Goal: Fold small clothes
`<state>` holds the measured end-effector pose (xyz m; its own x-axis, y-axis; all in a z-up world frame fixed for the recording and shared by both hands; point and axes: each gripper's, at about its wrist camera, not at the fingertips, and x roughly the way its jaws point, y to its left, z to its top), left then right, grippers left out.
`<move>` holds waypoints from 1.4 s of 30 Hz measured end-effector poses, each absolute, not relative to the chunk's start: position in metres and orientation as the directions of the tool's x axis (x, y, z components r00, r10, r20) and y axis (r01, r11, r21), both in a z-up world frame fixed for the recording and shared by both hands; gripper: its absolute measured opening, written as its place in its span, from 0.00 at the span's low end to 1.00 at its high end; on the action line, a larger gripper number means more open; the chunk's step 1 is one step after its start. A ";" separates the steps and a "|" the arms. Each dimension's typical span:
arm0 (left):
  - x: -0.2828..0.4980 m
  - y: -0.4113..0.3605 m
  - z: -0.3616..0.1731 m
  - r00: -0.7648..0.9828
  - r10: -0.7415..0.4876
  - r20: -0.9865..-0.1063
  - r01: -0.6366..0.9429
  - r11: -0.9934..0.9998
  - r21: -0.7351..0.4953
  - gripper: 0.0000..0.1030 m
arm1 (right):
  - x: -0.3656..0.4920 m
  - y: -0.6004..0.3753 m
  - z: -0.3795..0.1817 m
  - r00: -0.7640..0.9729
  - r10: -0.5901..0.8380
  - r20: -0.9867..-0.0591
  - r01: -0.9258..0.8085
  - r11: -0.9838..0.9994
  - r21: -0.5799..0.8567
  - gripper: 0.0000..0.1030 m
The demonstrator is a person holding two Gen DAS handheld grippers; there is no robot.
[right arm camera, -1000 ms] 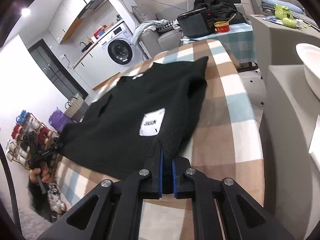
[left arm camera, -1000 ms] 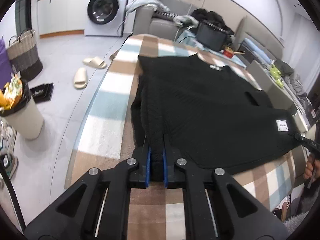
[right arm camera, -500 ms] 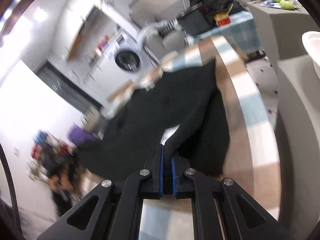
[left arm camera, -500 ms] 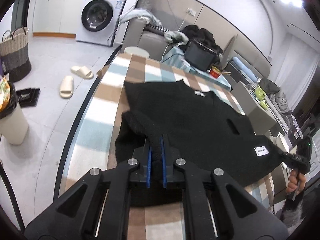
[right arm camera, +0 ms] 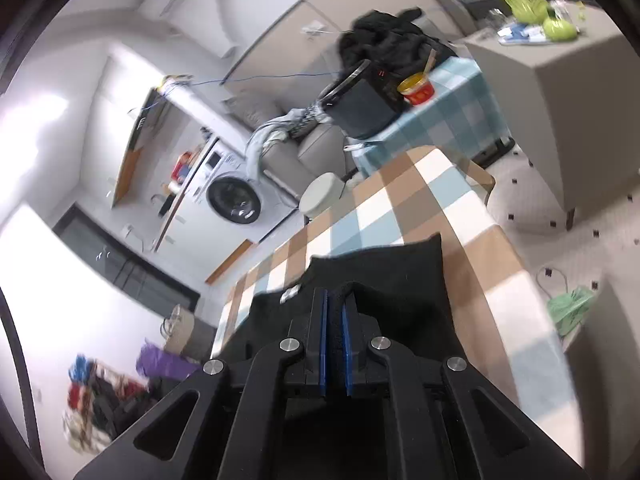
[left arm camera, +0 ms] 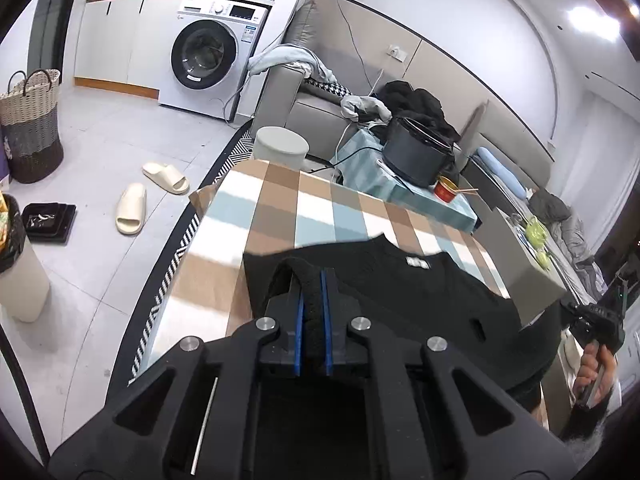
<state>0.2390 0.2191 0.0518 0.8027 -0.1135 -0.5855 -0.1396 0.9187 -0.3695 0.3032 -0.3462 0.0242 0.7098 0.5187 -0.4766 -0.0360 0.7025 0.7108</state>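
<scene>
A black knitted garment (left arm camera: pixel 404 292) lies on the checked table (left arm camera: pixel 304 208), its collar end with a small white label (left arm camera: pixel 416 262) toward the far side. My left gripper (left arm camera: pixel 312 280) is shut on a pinched fold of the garment's near edge and holds it raised over the cloth. My right gripper (right arm camera: pixel 335 300) is shut on another fold of the same garment (right arm camera: pixel 400 272), lifted above the table (right arm camera: pixel 420 200). The right gripper and the hand holding it also show at the right edge of the left wrist view (left arm camera: pixel 600 316).
Beyond the table stand a white stool (left arm camera: pixel 280 146), a sofa with clothes (left arm camera: pixel 320 92), a side table with a black cooker (left arm camera: pixel 416 152) and a red cup (left arm camera: pixel 447 190). Slippers (left arm camera: pixel 132 208), a bin (left arm camera: pixel 18 264), a basket (left arm camera: pixel 30 124) and a washing machine (left arm camera: pixel 208 52) are to the left.
Both grippers have lifted the garment's near edge and carried it forward toward the collar end, so the cloth now doubles over itself and more bare table shows beyond it.
</scene>
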 end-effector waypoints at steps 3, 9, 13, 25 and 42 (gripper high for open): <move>0.276 0.226 0.040 0.784 -0.096 -0.613 -0.172 0.916 -0.362 0.05 | 0.340 -0.342 0.019 0.718 0.484 -0.501 0.018 0.706 0.708 0.06; 0.330 0.245 -0.010 0.685 -0.103 -0.722 -0.279 0.878 -0.390 0.08 | 0.386 -0.349 -0.004 0.709 0.421 -0.566 0.127 0.713 0.689 0.21; 0.331 0.241 -0.023 0.675 -0.093 -0.732 -0.277 0.888 -0.368 0.14 | 0.385 -0.346 -0.010 0.684 0.422 -0.595 0.105 0.751 0.652 0.30; 0.323 0.223 -0.024 0.649 -0.141 -0.747 -0.230 0.900 -0.370 0.61 | 0.382 -0.282 -0.062 0.450 0.525 -0.722 0.004 0.808 0.589 0.44; 0.260 0.188 -0.032 0.648 -0.167 -0.743 -0.126 0.939 -0.321 0.69 | 0.443 -0.265 -0.031 0.640 0.522 -0.564 -0.055 0.763 0.644 0.51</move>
